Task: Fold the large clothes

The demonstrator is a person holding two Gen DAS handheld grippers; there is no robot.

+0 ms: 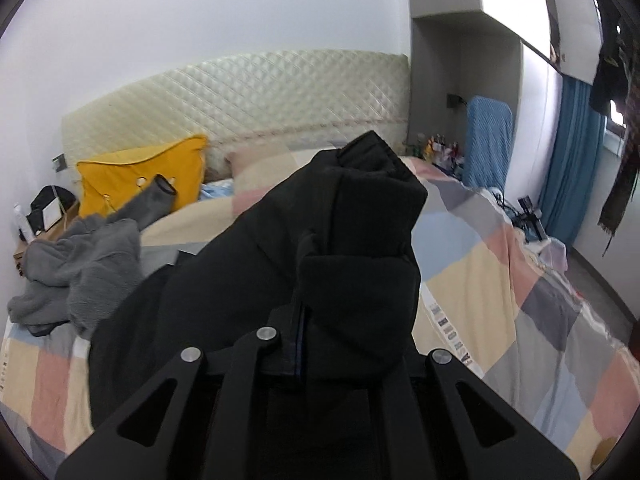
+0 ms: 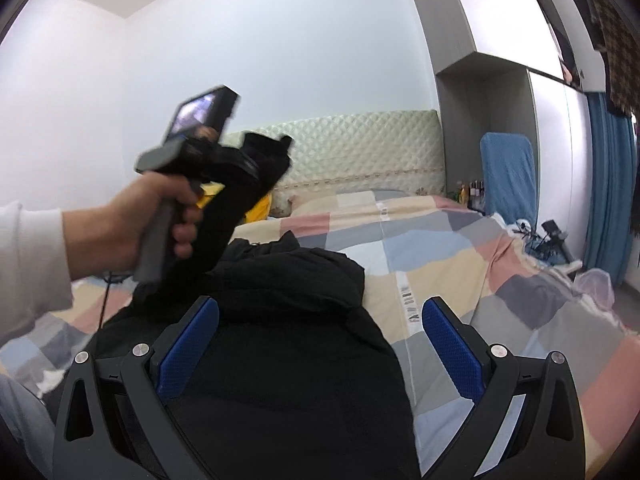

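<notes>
Left tongs [image 2: 256, 160] clamp black jacket [image 2: 288, 320] above quilt [image 2: 460, 248], right tongs [image 2: 320, 344] apart.

Patchwork-covered bed [image 2: 440, 248], black coat [image 2: 280, 320], grey garment [image 1: 80, 272], yellow pillow [image 1: 136, 176]

Left hand-held gripper [image 2: 256, 160]: raised by the left hand [image 2: 132, 224], closed on cloth.
Right hand-held gripper [image 2: 320, 344]: held low, fingers [image 2: 188, 344] spread apart.

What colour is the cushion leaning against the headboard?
Yellow. The cushion shows best in the left wrist view, beside the grey garment.
</notes>
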